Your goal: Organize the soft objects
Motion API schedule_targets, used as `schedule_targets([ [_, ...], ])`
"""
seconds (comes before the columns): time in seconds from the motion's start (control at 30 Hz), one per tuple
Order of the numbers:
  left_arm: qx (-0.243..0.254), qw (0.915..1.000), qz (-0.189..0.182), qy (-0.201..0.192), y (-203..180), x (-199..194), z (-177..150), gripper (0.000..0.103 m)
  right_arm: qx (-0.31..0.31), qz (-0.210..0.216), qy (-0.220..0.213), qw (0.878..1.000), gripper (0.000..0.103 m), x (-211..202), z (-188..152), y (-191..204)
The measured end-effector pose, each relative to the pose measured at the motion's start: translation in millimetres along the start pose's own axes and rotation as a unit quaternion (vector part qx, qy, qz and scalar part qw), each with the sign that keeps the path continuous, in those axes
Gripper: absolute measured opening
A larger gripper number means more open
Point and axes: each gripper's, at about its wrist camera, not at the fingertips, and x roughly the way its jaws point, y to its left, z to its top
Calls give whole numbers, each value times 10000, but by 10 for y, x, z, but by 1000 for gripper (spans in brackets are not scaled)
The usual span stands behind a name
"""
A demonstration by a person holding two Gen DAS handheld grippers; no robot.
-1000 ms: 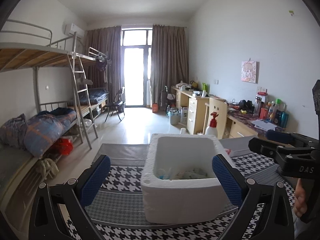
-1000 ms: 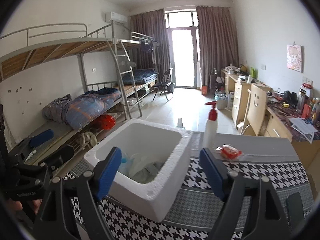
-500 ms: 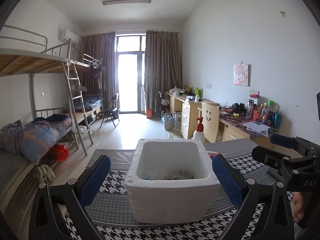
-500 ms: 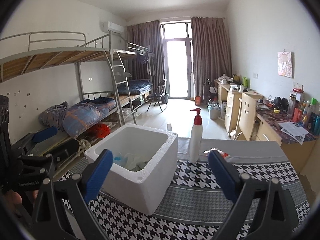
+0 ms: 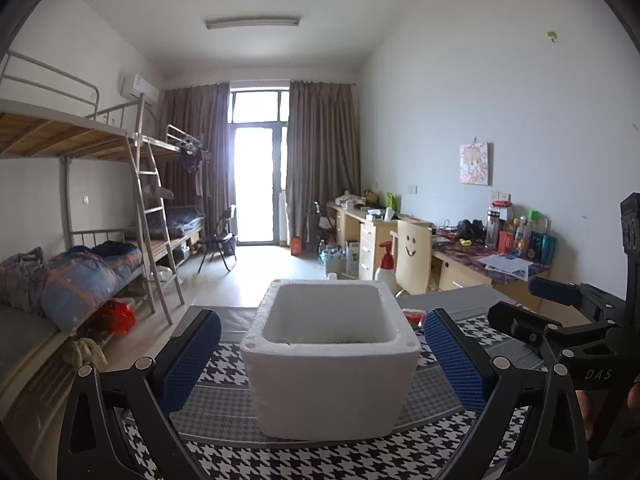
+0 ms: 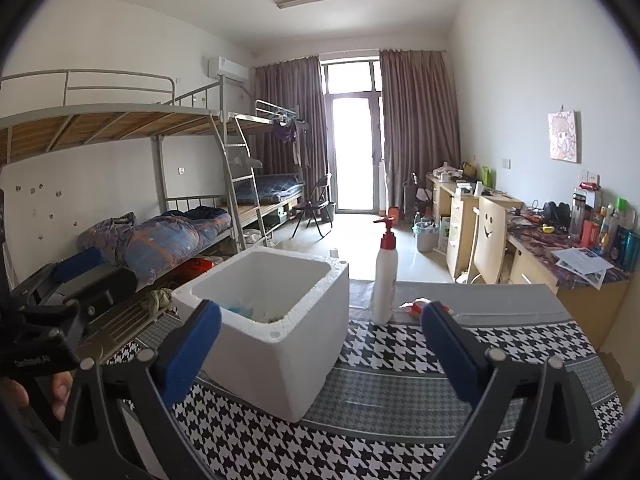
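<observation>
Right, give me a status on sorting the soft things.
Done: some soft items already lie inside the foam box. In hand: nothing; the left tongs are open and empty, and the right tongs are empty, their jaws opening. Left: the red-and-white packet beside the pump bottle is on the table.

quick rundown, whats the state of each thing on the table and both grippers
foam box: upright, lid off, soft items inside
pump bottle: upright, beside the box
red packet: lying on the table behind the box
left gripper: open, holding nothing
right gripper: jaws opening, nothing between them
</observation>
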Motion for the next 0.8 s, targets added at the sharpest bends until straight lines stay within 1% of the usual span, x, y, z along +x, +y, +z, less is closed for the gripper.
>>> schedule_targets([
  [0.1, -14, 10000, 46, 7, 1, -5, -44, 102, 49, 38, -53, 10000, 102, -38, -56, 7],
  [0.17, 13, 9998, 179, 24, -13, -8, -79, 102, 64, -3, -102, 9999, 102, -73, -85, -1],
  [0.3, 8, 9998, 199, 17, -24, -30, -134, 102, 57, -234, -210, 9995, 102, -132, -128, -30],
  [0.4, 107, 9994, 333, -61, -43, -58, -177, 102, 52, -412, -247, 9988, 102, -157, -189, -48],
  [0.6, 79, 9995, 296, -34, -10, -63, -257, 102, 80, -424, -214, 9988, 102, -170, -315, -64],
  [0.8, -19, 9997, 253, 27, 21, -57, -309, 102, 140, -298, -257, 9991, 102, -194, -354, -54],
])
